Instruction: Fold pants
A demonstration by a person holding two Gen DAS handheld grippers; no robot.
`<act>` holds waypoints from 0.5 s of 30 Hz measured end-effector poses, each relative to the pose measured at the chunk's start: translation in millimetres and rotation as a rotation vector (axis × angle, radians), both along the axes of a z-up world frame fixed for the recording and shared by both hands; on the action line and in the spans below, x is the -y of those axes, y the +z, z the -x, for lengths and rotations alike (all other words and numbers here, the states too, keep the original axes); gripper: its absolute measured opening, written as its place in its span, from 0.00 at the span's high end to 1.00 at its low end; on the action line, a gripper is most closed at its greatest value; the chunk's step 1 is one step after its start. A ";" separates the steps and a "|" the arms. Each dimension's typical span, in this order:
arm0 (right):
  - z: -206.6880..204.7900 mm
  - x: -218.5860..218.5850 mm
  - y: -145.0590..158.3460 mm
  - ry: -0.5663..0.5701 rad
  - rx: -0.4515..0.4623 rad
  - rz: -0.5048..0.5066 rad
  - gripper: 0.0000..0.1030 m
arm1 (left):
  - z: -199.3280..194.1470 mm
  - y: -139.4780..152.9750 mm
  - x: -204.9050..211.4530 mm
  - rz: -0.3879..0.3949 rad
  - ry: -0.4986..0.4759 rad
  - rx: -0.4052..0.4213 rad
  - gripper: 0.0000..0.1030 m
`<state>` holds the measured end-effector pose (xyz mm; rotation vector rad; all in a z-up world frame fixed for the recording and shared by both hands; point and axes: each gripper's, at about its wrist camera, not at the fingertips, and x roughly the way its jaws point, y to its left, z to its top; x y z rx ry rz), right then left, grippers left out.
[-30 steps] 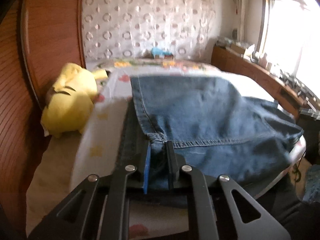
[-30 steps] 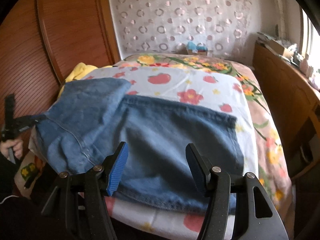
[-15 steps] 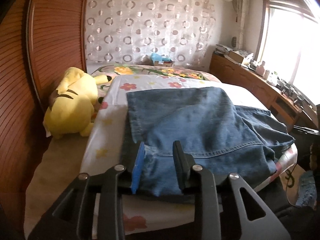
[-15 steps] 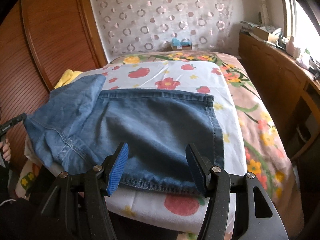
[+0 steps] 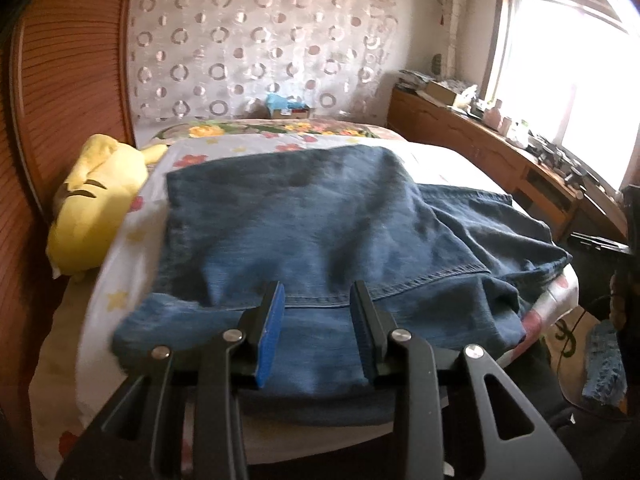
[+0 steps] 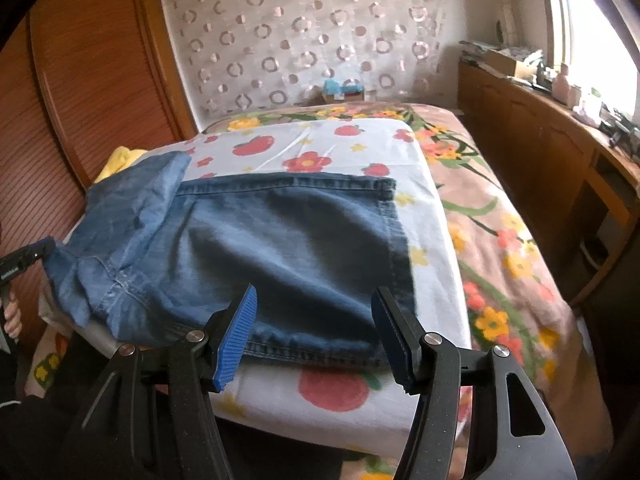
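Observation:
Blue denim pants [image 5: 320, 240] lie folded on the white flowered bed sheet [image 5: 132, 236]; they also show in the right wrist view [image 6: 288, 248]. My left gripper [image 5: 318, 332] is open, its blue pads apart just above the near edge of the pants, holding nothing. My right gripper [image 6: 314, 332] is open and empty, hovering over the near hem of the pants. A lighter, loose flap of denim [image 6: 132, 208] lies folded over on the left side in the right wrist view.
A yellow plush toy [image 5: 96, 204] lies at the bed's left beside a wooden slatted wall [image 5: 60, 80]. A wooden sideboard [image 6: 560, 152] with clutter runs along the right under the window. A floral bedspread [image 6: 500, 220] covers the bed's right side.
My left gripper let go of the pants' edge and opened, and the fabric dropped onto the bed. The right gripper stayed open and drew back slightly.

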<state>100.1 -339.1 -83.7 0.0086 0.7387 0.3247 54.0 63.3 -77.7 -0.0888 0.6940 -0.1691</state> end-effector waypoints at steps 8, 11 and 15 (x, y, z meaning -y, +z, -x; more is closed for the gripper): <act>2.7 11.7 -9.0 -0.042 -0.004 0.017 0.41 | -10.1 -20.5 25.8 0.000 -0.040 -0.060 0.68; 2.9 16.6 -12.6 -0.053 -0.012 0.014 0.41 | -12.9 -29.6 28.7 -0.010 -0.027 -0.087 0.68; 2.5 19.3 -16.5 -0.064 -0.021 0.011 0.41 | -11.8 -35.5 34.6 -0.027 -0.033 -0.081 0.62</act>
